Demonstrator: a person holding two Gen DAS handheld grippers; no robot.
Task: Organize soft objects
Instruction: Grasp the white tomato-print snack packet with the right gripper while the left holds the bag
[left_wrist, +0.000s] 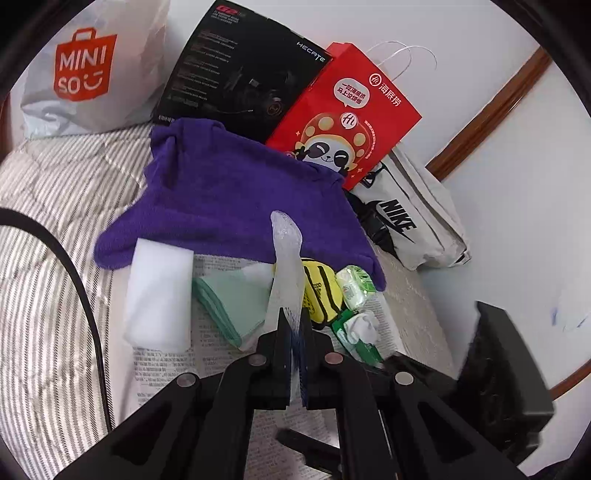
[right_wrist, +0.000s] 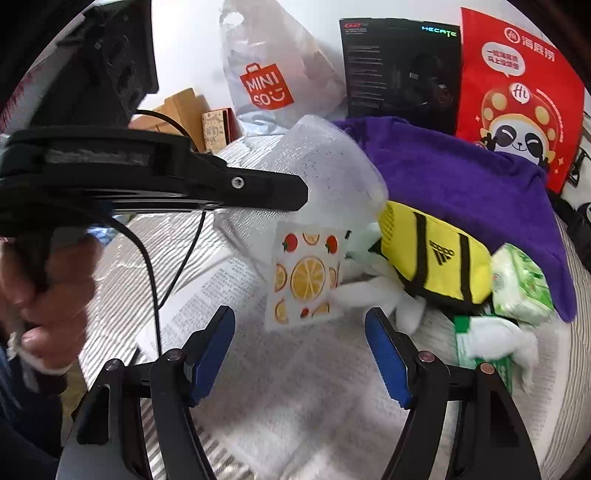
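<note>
The left hand-held gripper (left_wrist: 293, 332) has its two fingers pressed together on a sheet of clear bubble wrap (left_wrist: 286, 254), which stands up ahead of the fingertips and bends over at its top. In the right wrist view the same sheet (right_wrist: 332, 162) hangs from the tip of the left hand-held gripper (right_wrist: 299, 194), which reaches in from the left side, and the person's hand (right_wrist: 44, 291) holds its handle. The right hand-held gripper (right_wrist: 300, 354) is wide open, with blue pads (right_wrist: 212, 360) well apart and nothing between them. Just ahead of it lies a small square cloth printed with oranges (right_wrist: 306, 277); it seems to lean against the bubble wrap, but the blur makes this uncertain. Further ahead and to the right are a yellow pouch (right_wrist: 436, 254), a green tissue pack (right_wrist: 521, 284) touching it, and white socks (right_wrist: 495, 339). Behind them a purple towel (right_wrist: 461, 177) is spread on the striped bed (right_wrist: 122, 266). In the left wrist view, a white sponge block (left_wrist: 159, 295) and a folded mint cloth (left_wrist: 236, 302) lie ahead to the left of the fingers, on a newspaper (left_wrist: 166, 369). A red paper bag (left_wrist: 343, 110) stands behind the towel.
</note>
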